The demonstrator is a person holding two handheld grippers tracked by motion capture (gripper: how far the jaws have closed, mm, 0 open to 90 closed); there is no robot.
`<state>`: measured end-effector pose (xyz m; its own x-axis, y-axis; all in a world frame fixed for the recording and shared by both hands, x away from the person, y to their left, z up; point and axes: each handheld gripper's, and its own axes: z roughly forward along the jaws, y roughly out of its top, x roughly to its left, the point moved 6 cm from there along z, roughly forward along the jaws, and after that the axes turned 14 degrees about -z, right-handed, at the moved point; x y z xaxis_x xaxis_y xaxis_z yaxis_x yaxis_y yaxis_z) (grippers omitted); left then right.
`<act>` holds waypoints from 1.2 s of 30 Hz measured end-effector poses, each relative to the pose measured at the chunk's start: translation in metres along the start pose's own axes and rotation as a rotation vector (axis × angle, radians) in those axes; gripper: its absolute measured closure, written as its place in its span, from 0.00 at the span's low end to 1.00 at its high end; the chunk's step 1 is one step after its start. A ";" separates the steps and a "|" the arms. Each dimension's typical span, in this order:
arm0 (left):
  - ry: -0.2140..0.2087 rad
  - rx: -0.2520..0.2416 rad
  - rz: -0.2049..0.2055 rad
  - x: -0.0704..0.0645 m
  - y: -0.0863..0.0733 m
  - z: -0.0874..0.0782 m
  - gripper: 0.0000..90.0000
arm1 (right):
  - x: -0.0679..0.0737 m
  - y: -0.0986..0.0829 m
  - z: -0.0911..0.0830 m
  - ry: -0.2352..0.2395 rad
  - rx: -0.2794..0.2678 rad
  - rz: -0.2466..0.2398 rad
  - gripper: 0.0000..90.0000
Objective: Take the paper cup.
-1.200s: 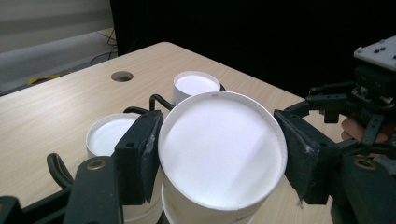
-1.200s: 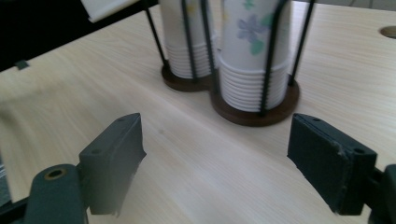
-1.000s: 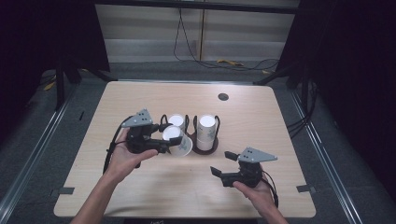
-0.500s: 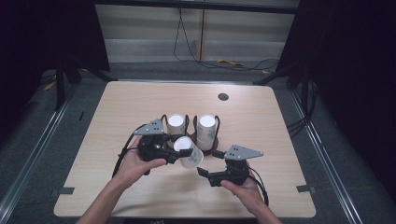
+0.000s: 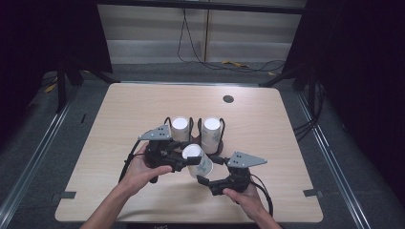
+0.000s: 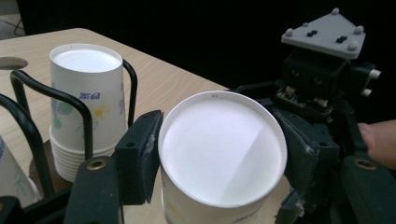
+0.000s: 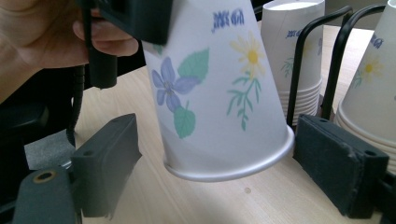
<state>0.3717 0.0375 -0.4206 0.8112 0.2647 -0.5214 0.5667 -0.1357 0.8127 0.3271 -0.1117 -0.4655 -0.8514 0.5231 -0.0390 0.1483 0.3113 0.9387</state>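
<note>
Between the earlier high views and this one, the left gripper (image 5: 191,161) has carried a single paper cup (image 5: 198,160) away from the wire rack (image 5: 193,125) toward the table's near edge, and the right gripper (image 5: 206,180) has come in from the right to meet it. We read this as a hand-over in preparation: the cup, held upside down and tilted, hangs above the table (image 5: 119,114) between the two tools, in front of the two stacks that remain in the rack.

The left gripper view shows what the high view cannot: both pads (image 6: 140,154) press against the cup (image 6: 222,154) near its closed base, so this claw is pinching the cup. The nearer stack (image 6: 88,107) stands upright inside its black loop.

The right gripper view supplies the cup's lower half. Its rolled rim (image 7: 233,170) sits between the right gripper's (image 7: 224,177) spread jaws, clear of the left pad; at the right pad (image 7: 341,168) we cannot tell whether contact has begun. This claw appears open, not yet closed on anything.
</note>
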 end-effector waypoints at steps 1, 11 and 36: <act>-0.010 -0.005 -0.006 -0.001 0.000 0.000 0.40 | 0.000 -0.001 0.000 0.001 -0.003 -0.002 0.16; -0.050 -0.021 -0.027 -0.009 0.004 -0.002 0.40 | 0.004 0.001 0.002 0.013 -0.032 -0.016 0.16; -0.086 -0.005 -0.061 -0.010 0.005 -0.005 0.39 | 0.005 0.005 0.001 0.011 -0.043 -0.080 0.23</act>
<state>0.3656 0.0392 -0.4100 0.7849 0.1893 -0.5900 0.6146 -0.1173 0.7801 0.3242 -0.1064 -0.4619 -0.8650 0.4893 -0.1111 0.0578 0.3171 0.9466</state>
